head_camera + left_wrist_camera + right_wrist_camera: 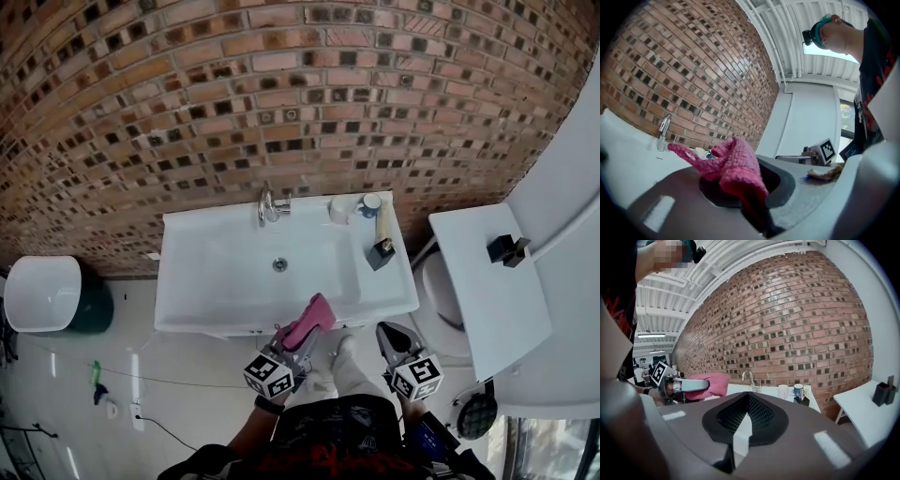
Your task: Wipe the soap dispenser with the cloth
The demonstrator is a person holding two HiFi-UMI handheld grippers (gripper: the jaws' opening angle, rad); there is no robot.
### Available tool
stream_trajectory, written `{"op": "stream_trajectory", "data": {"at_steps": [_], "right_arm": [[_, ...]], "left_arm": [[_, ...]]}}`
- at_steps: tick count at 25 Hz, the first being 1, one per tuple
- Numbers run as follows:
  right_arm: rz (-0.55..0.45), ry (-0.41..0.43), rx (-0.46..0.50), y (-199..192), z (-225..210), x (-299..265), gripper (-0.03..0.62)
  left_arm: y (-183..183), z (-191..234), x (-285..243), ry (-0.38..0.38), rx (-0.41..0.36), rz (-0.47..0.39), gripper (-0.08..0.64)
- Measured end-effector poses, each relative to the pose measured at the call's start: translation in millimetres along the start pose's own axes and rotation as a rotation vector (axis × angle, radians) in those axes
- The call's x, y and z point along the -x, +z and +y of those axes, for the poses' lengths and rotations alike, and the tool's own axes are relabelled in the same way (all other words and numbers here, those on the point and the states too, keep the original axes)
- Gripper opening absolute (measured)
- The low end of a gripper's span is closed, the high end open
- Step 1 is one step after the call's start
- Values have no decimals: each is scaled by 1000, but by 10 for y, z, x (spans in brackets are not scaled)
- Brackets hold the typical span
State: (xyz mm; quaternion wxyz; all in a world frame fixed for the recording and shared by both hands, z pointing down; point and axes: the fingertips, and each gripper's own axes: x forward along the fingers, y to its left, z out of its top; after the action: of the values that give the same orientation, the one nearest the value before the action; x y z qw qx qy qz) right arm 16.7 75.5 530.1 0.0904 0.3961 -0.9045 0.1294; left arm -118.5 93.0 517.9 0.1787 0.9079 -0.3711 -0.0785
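The soap dispenser point(381, 242), a pale bottle on a dark base, stands on the right rim of the white sink point(197, 300); it also shows small in the right gripper view point(803, 400). My left gripper point(302, 339) is at the sink's front edge, shut on a pink cloth point(313, 316) that bunches out past its jaws point(736, 164). The right gripper point(392, 336) hangs beside it, in front of the sink's right corner, shut and empty point(743, 423). From the right gripper view the left gripper with the cloth point(710, 383) is at the left.
A chrome tap point(272, 206) and two cups point(343, 208) stand at the back of the sink against the brick wall. A toilet point(437, 287) and a white shelf point(487, 300) with a black object point(507, 249) are to the right, a white bin point(42, 292) to the left.
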Motion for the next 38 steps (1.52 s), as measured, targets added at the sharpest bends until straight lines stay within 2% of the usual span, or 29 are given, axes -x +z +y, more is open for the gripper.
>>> {"op": "stream_trajectory", "data": {"at_steps": [3,5,8,10,12,13,14,16,17,20,24,27,29,30,31,35,38], "right_arm": [[29,-7,-32,-111,-214,-162,2],[44,-18,-37,-149,-411,-300,2],[71,-56,11,-193,-858,-562,2],[138,-103,47,-348,-1207,-735,2],[244,-124,40,-595,-1534,-913,15],[289,-126,29,-701,-1687,-1005,123],[325,-129,25,-782,-1826,-1094,195],[374,-130,36,-918,-2070,-1263,291],[390,-121,40,-979,-2170,-1355,311],[428,-94,37,-1144,-2370,-1705,313],[468,-105,27,-1282,-2623,-2083,390],[512,-105,29,-1412,-2655,-2282,394],[545,-135,61,-1513,-2710,-2390,394],[553,-150,79,-1557,-2741,-2438,379],[552,-156,94,-1587,-2757,-2476,312],[502,-117,142,-1506,-2692,-2474,307],[389,-55,192,-1090,-2457,-2381,307]], "left_arm": [[66,124,-133,0,-55,9,51],[131,250,-238,15,-60,15,51],[331,432,-508,32,-58,-15,51],[442,513,-713,32,-72,-21,51],[518,610,-907,38,-81,-22,51],[565,670,-1000,56,-80,-27,51],[621,724,-1087,83,-77,-30,51],[720,790,-1256,134,-74,-23,51],[740,810,-1335,149,-75,-16,51],[717,860,-1513,162,-94,34,51],[614,954,-1698,153,-92,82,52],[622,1057,-1797,127,-84,92,52],[652,1102,-1867,97,-99,108,52],[674,1120,-1894,81,-111,113,52],[697,1137,-1912,65,-121,116,52],[728,1235,-1933,14,-136,124,52],[658,1302,-1969,-32,-160,169,52]]}}
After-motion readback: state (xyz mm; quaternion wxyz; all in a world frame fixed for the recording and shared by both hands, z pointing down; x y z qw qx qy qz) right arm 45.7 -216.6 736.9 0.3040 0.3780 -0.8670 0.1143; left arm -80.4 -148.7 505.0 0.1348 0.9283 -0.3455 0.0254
